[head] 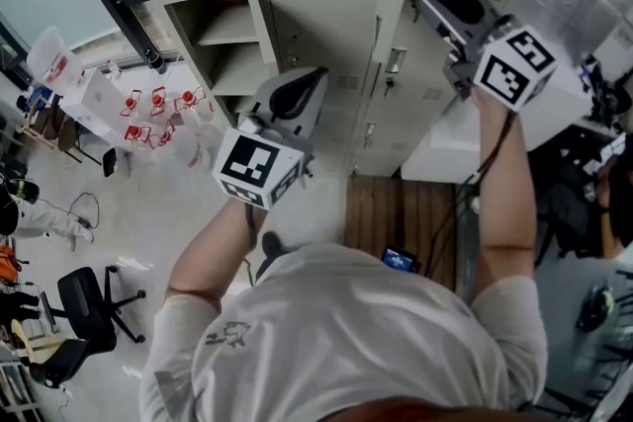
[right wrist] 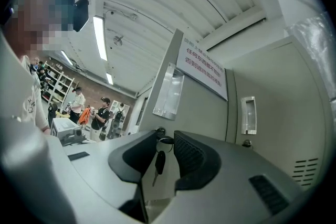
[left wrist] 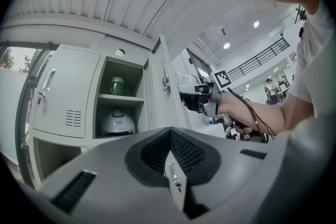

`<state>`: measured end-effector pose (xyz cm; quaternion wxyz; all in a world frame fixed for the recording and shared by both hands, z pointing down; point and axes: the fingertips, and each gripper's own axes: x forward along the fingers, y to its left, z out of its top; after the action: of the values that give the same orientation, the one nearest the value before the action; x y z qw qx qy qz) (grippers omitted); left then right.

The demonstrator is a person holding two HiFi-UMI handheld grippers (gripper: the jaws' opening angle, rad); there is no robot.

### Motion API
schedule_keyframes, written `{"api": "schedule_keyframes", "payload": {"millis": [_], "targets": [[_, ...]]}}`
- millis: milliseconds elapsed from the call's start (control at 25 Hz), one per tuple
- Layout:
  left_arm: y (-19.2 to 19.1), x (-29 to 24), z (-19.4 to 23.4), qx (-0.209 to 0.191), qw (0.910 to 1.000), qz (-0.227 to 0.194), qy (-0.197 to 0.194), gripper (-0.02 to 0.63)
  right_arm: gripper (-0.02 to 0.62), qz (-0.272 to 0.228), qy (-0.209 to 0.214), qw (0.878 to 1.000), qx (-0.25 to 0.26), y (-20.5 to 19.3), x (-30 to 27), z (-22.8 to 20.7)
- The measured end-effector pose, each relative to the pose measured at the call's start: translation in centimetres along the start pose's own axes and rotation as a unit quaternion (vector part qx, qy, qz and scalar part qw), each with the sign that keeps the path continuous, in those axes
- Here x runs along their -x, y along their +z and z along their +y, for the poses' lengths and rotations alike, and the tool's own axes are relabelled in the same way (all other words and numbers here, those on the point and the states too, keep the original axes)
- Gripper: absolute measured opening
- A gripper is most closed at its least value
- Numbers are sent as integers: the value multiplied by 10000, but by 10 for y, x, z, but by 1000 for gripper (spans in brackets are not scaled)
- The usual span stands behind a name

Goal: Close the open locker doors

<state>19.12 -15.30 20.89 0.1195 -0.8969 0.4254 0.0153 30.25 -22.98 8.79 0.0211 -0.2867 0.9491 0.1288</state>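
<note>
Straddling the edge of a pale grey metal locker door [left wrist: 176, 183], the left gripper [left wrist: 169, 150] has spread jaws, pinching nothing; the right gripper [right wrist: 160, 150], jaws also spread, brackets a second grey door [right wrist: 202, 113] and its dangling black key [right wrist: 158, 162]. A hasty push could snag that key.
</note>
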Motion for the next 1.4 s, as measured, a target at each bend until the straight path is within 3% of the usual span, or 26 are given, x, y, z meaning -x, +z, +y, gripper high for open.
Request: {"api": "schedule_keyframes", "payload": {"millis": [240, 800, 1400], "targets": [[12, 11, 18, -236, 9996, -43, 154, -5, 100, 94, -160, 9998, 71, 1, -27, 14], [16, 25, 64, -220, 9996, -78, 185, -5, 87, 249, -442, 9986, -116, -2, -113, 39], [12, 29, 141, -227, 9996, -151, 37, -5, 84, 496, -1071, 9930, 53, -19, -203, 23]]}}
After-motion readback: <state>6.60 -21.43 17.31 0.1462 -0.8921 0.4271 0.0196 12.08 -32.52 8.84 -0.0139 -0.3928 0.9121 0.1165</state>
